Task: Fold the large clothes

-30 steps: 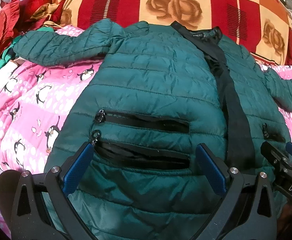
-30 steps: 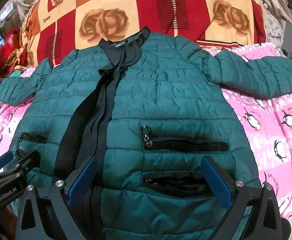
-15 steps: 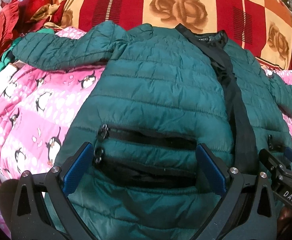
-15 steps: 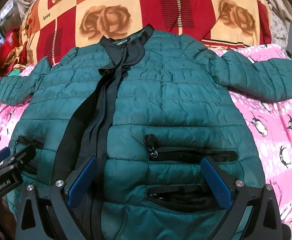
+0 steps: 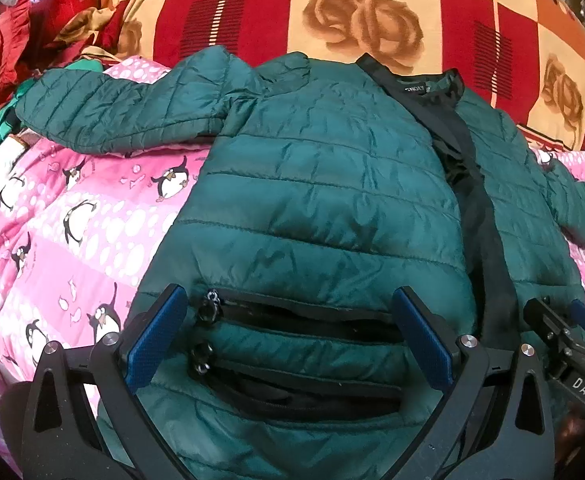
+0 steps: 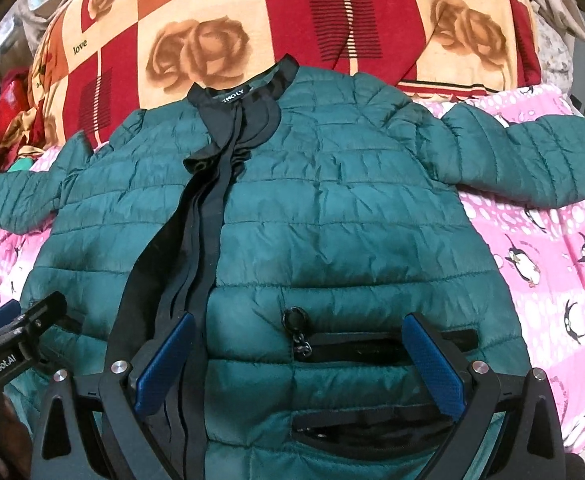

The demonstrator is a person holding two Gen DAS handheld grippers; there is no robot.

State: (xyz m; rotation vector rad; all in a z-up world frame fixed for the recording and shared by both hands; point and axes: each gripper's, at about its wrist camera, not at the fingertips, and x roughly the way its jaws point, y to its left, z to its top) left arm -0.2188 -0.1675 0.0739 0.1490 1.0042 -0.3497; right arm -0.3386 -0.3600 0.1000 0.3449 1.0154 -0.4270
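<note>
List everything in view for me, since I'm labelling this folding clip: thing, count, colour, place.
Puffer jacket: one, dark green with black placket, spread front-up on the bed, sleeves out to both sides.
Zip pockets: two per front panel, black, near the hem.
Penguin blanket: one, pink, under the jacket.
Rose-patterned blanket: one, red, orange and cream, beyond the collar.
Clothes pile: count unclear, mostly red, far left.
Left gripper: one, black with blue pads, open above the jacket's pockets.
Right gripper: one, black with blue pads, open above the other panel's pockets.
</note>
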